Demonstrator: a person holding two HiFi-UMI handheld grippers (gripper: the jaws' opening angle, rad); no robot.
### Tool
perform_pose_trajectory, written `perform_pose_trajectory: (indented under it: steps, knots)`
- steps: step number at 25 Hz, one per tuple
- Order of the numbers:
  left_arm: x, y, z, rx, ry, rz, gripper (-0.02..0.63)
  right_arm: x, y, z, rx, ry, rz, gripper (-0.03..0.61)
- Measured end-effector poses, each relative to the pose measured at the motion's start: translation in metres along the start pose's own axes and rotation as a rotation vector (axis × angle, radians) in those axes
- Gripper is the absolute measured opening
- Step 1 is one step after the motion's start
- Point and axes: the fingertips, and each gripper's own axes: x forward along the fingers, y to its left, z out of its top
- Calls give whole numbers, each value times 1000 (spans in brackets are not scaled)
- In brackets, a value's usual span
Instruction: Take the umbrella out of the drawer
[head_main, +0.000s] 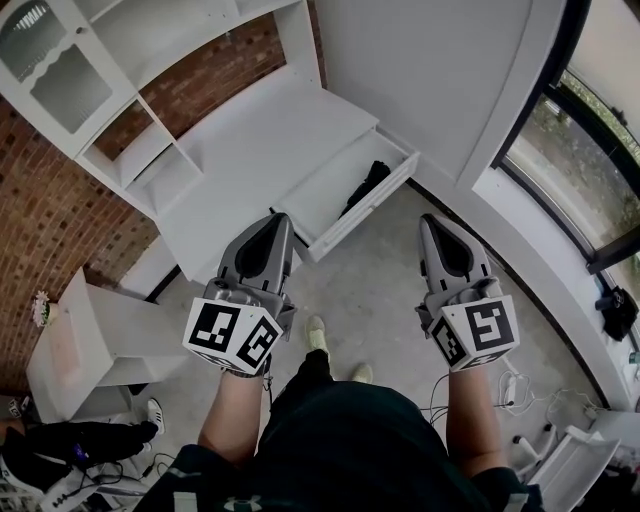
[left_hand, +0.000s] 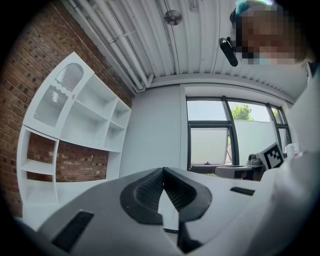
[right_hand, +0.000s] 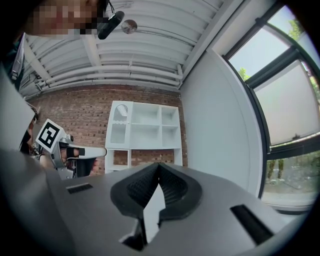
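Grey grippers, both closed on nothing, hovering short of the open drawer.
I am holding the left gripper (head_main: 284, 219) and right gripper (head_main: 428, 219) level, jaws pressing together and empty. Farther off, at twelve o'clock between them, the black umbrella (head_main: 366, 186) is lying inside the pulled-out white drawer (head_main: 325, 196).

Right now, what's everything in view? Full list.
umbrella: one, black, inside the open drawer
drawer: one, white, pulled open from the shelf unit
shelf unit: one, white, against the brick wall
brick wall: one, red-brown, behind the unit
window: one, dark-framed, right side
small table: one, white, on the floor at left
cables: several, white, on the floor at lower right
left claw: one, grey, shut, empty, short of the drawer
right claw: one, grey, shut, empty, over the floor
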Motion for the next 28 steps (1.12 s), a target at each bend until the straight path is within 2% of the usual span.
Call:
perform_pose_trajectory:
  steps: [6, 13, 20, 28]
  knots:
    - [26, 30, -6, 2, 0, -23, 6, 37, -3, -10, -6, 21, -24, 5]
    - [68, 92, -20, -10, 26, -35, 6, 106, -4, -32, 1, 76, -48, 5]
    - [117, 149, -40, -30, 41, -81, 6, 173, -9, -58, 16, 130, -93, 5]
    - [157, 196, -67, -70, 72, -155, 6, 229, -14, -95, 116, 200, -149, 5]
